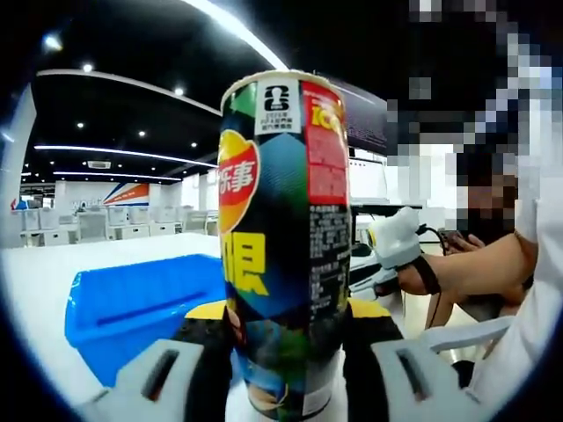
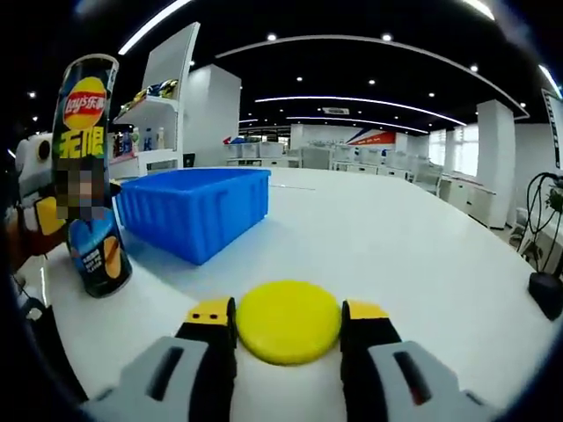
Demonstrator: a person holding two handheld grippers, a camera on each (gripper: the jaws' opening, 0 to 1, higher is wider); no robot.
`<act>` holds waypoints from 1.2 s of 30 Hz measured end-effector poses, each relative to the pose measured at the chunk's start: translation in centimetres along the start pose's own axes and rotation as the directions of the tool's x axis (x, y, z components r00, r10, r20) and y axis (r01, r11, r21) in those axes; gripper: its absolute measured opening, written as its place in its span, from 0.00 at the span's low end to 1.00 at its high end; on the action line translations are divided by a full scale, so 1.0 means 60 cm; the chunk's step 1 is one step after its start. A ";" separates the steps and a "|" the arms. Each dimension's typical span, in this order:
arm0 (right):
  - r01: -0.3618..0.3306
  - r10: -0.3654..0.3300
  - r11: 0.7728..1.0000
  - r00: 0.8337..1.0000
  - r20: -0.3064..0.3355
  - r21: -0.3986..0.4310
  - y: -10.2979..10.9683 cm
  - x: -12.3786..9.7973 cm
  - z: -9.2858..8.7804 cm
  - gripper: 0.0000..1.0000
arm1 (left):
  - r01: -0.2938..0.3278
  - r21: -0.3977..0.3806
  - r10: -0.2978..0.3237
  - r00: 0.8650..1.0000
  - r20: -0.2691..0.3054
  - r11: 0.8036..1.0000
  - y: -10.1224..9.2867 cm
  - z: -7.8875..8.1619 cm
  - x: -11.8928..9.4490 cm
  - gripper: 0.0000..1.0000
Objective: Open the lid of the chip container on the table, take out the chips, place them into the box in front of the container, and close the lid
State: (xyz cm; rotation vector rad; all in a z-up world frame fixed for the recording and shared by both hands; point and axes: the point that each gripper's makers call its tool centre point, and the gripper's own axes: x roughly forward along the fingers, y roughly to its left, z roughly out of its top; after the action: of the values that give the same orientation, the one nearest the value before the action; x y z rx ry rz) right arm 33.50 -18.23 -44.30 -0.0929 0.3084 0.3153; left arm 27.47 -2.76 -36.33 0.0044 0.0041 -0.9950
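The tall dark chip can [image 1: 286, 220] stands upright between the jaws of my left gripper [image 1: 286, 318], which is shut on its lower part. Its top rim shows no lid. In the right gripper view the same can [image 2: 88, 176] stands at the left on the white table [image 2: 405, 264], with my left gripper [image 2: 40, 215] at its side. The round yellow lid [image 2: 288, 321] lies flat between the jaws of my right gripper [image 2: 288, 327], which is shut on it just above the table. The blue box [image 2: 195, 209] sits right of the can.
The blue box [image 1: 141, 303] lies left of and behind the can in the left gripper view. A person's hand and arm [image 1: 466, 268] reach in from the right. A black object [image 2: 545, 294] and cables lie at the table's right edge. Shelves [image 2: 154, 105] stand behind the box.
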 end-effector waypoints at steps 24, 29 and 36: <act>-0.012 0.016 0.999 0.989 0.144 -0.032 -0.019 -0.060 0.169 0.47 | -0.007 0.002 0.007 1.000 0.000 1.000 0.001 -0.001 -0.001 0.50; -0.049 0.064 0.995 0.981 0.183 -0.087 0.000 -0.077 0.228 0.47 | -0.007 0.002 0.007 1.000 -0.001 1.000 0.001 -0.001 -0.001 0.50; -0.177 0.205 0.975 0.949 0.238 -0.134 0.057 -0.093 0.320 0.46 | -0.005 0.000 0.005 1.000 0.001 1.000 0.001 -0.001 -0.001 0.50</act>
State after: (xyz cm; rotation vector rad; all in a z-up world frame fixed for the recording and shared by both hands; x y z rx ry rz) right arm 32.82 -13.94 -24.51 -0.1321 0.0474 0.5326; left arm 27.49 -2.67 -36.39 0.0039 0.0035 -0.9895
